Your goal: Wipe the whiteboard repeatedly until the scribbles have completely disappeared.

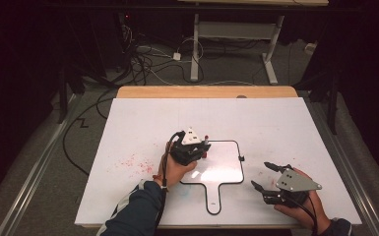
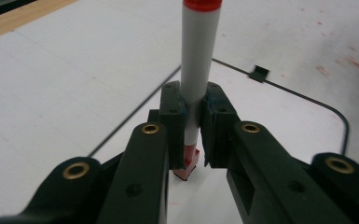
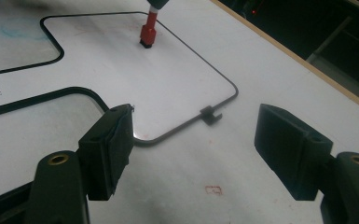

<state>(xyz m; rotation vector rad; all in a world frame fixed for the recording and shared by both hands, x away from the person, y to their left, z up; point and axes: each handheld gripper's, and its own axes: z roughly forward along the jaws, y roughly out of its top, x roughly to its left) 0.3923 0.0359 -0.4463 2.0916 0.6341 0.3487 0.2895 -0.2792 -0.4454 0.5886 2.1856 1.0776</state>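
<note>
While the left gripper (image 1: pixel 195 147) clamps its fingers (image 2: pixel 173 114) around a red-capped marker (image 2: pixel 199 70), the pen stands nearly upright with its red tip pressed on the small whiteboard (image 1: pixel 224 167) near that board's upper left corner. The board lies flat on the white bench (image 1: pixel 285 123). Off to the side, the right gripper (image 1: pixel 263 177) rests by the board's right edge, fingers (image 3: pixel 114 140) spread wide, grasping nothing.
</note>
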